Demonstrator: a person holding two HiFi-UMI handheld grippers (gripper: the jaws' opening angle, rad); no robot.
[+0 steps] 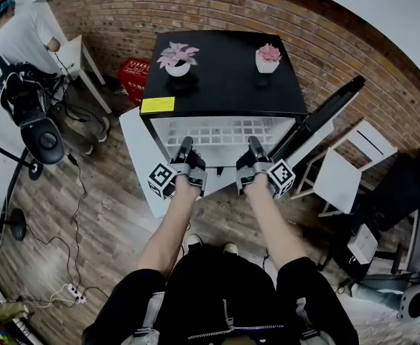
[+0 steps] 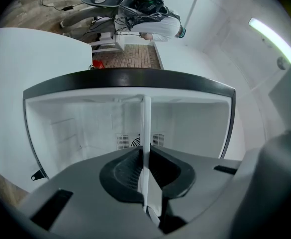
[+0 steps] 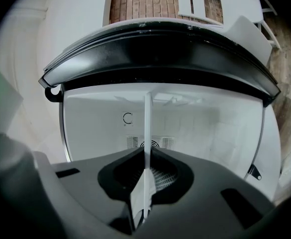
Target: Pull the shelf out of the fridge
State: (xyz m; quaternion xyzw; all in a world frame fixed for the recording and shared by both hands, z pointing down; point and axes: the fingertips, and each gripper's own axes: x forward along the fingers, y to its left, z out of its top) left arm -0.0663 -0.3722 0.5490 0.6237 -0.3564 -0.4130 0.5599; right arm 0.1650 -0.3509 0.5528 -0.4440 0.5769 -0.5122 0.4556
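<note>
Shelf (image 1: 224,131) edge clamped between shut fingers (image 1: 184,151) of left gripper (image 1: 187,142) and right gripper (image 1: 253,142); potted plants (image 1: 177,57) atop fridge (image 1: 224,85)

We could read no text anywhere: the yellow label (image 1: 157,105) on the fridge (image 1: 224,70) top was too small, and the circular mark (image 3: 128,118) on its back wall held no letters.
</note>
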